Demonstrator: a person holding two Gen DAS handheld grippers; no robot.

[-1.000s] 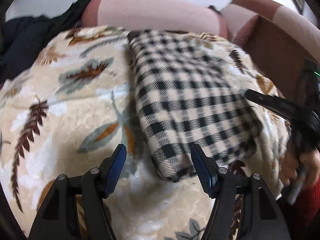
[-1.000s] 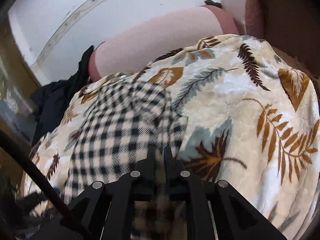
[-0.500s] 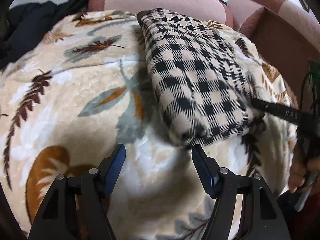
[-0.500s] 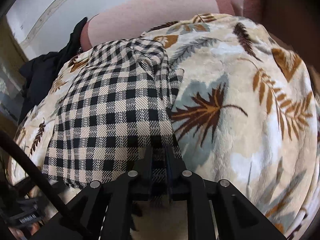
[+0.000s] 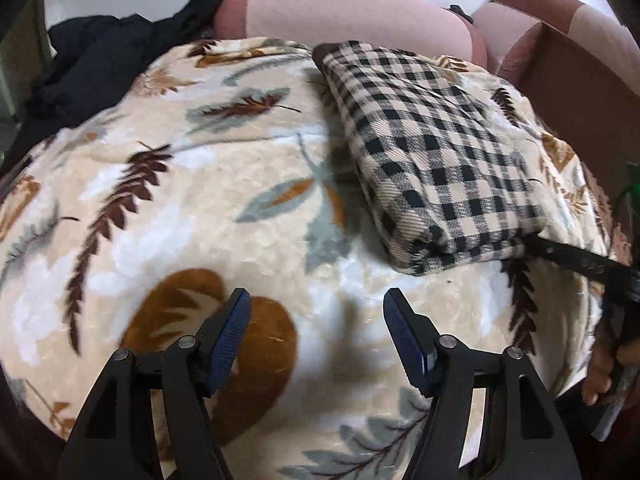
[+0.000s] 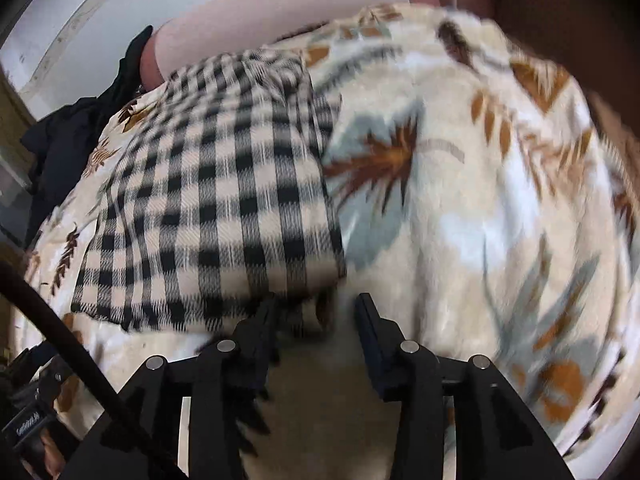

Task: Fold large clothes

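A folded black-and-cream checked garment lies on a leaf-patterned fleece blanket. My left gripper hovers open over bare blanket, to the near left of the garment, with nothing between its fingers. In the right wrist view the garment fills the left half. My right gripper is at its near right corner and its jaws are opening. The fringed corner still sits between them, loose of the right pad. One right finger shows at that corner in the left wrist view.
Dark clothes are heaped at the back left. Pink sofa cushions run along the back, and a brown panel stands at the right. A person's hand holds the right gripper's handle at the blanket's right edge.
The right jaws, shut on the garment's corner before, have parted. The left gripper has drawn back and leftwards, away from the garment's near edge, still open.
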